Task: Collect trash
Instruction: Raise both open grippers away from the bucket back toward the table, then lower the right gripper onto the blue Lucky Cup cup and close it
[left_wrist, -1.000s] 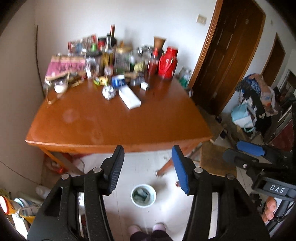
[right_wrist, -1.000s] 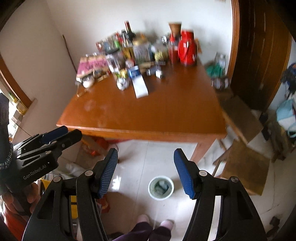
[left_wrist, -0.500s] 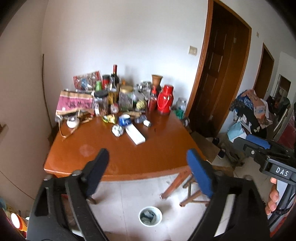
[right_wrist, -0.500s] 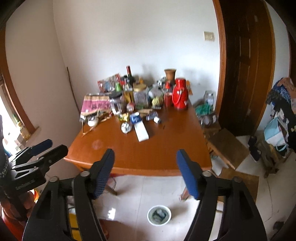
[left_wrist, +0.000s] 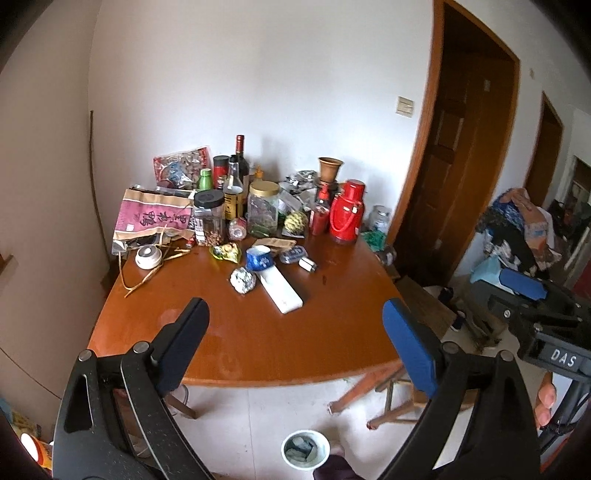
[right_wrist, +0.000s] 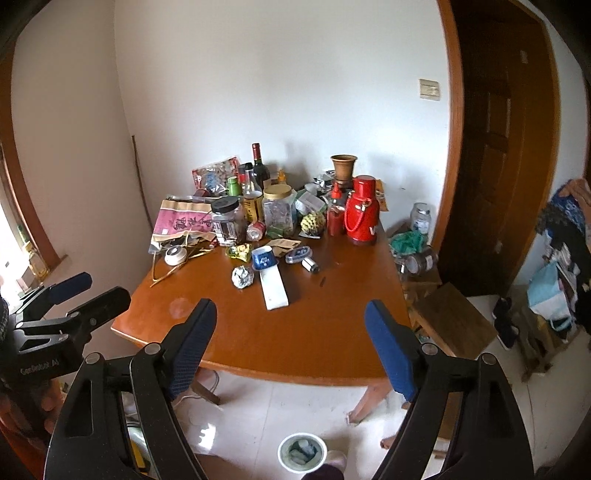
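Orange-brown bench (left_wrist: 258, 332), left wrist view: polished wood, bare along the near edge, crowded with jars and bottles against the white wall.
Left hand-held gripper (left_wrist: 295, 325): released, its jaws have just been opening and stand wide with nothing between them, hanging over the near edge of the bench.
Foil ball (left_wrist: 242, 280): crumpled, near the middle of the bench, just left of the white box (left_wrist: 282, 290).
Blue cup (left_wrist: 259, 258): tipped on its side, touching the far end of the white box.
Yellow-green wrapper (left_wrist: 226, 253): crumpled, left of the blue cup.
Trash bin (left_wrist: 305, 448): small and white, on the floor below the bench edge, scraps already inside.
Red thermos (left_wrist: 347, 212): upright at the back right.

Right wrist view, right hand-held gripper (right_wrist: 291, 325): released as well, jaws have just been opening, nothing between them, also over the near edge.
Foil ball (right_wrist: 242, 277): beside the white box (right_wrist: 273, 288), apart from both grippers.
Blue cup (right_wrist: 264, 258): at the far end of the box.
Trash bin (right_wrist: 302, 451): on the floor, between the fingers' bases in the picture.
Left hand-held gripper (right_wrist: 74, 295): seen at the left edge, off the bench corner.
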